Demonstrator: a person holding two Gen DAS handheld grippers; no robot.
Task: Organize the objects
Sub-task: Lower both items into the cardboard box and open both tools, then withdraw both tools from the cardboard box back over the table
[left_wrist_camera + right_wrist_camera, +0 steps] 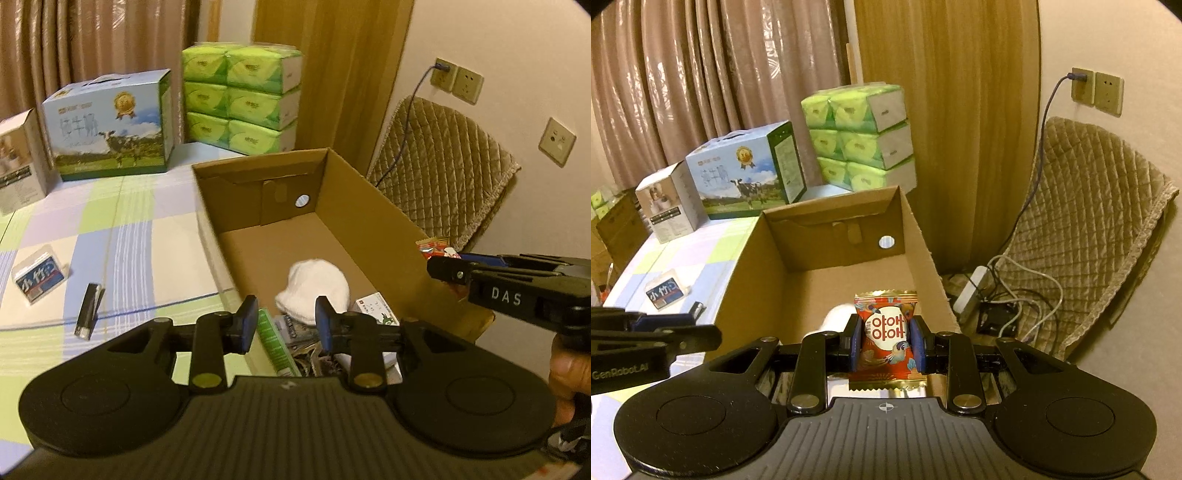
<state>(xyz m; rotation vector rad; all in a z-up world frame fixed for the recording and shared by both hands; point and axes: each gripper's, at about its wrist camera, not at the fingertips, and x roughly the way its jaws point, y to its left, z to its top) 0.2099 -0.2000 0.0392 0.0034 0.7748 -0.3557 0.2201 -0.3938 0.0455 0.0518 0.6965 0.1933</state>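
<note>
An open cardboard box (354, 206) (834, 229) stands on the checked tablecloth. Inside its near end lie a white knit cap (314, 288), a green packet (275, 341) and other small items. My left gripper (286, 325) is open over the box's near left corner, nothing between its fingers. My right gripper (885, 341) is shut on a red snack packet (886, 336) above the box's near end. In the left wrist view the right gripper (448, 267) comes in from the right over the box wall, with the red packet (434, 249) at its tip.
On the cloth left of the box lie a black clip (88, 312) and a small clear card case (38, 275). At the back stand a milk carton box (110, 127), stacked green tissue packs (242, 96) and a white box (18, 160). A quilted chair (1089, 236) and cables (1008, 295) are at the right.
</note>
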